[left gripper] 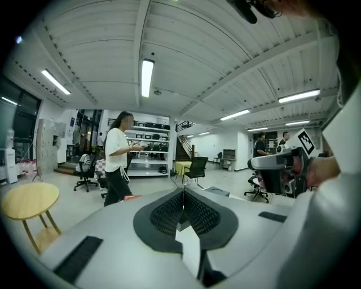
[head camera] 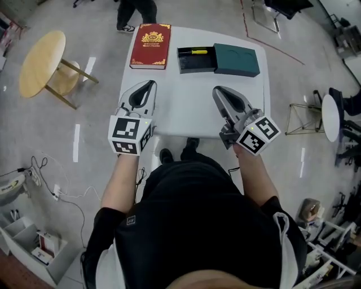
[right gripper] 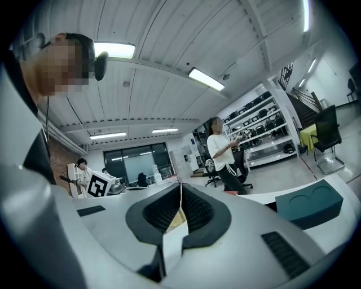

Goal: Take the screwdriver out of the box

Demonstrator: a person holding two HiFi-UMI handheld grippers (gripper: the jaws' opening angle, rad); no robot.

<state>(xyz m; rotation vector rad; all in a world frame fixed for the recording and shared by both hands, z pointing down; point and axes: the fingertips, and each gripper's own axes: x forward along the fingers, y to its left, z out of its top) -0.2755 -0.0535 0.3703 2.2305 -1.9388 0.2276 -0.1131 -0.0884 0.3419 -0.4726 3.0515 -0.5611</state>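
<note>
Head view: the screwdriver (head camera: 197, 52) lay inside the open box (head camera: 186, 66) at the far side of the table (head camera: 186, 104).
Just beside the box sat its green lid (head camera: 237, 59). Over the near edge, the left gripper (head camera: 150, 84) and the right gripper (head camera: 216, 90) pointed level toward the box, both with jaws together and empty. Only the right gripper view caught the lid.

Bystander (head camera: 135, 14) cut off, screwdriver (head camera: 197, 52) shaft indistinct

book (head camera: 150, 46): far left on table (head camera: 186, 101)
box (head camera: 197, 60): right of book, apart
screwdriver (head camera: 198, 52): inside box
lid (head camera: 237, 60): against box's right side
</note>
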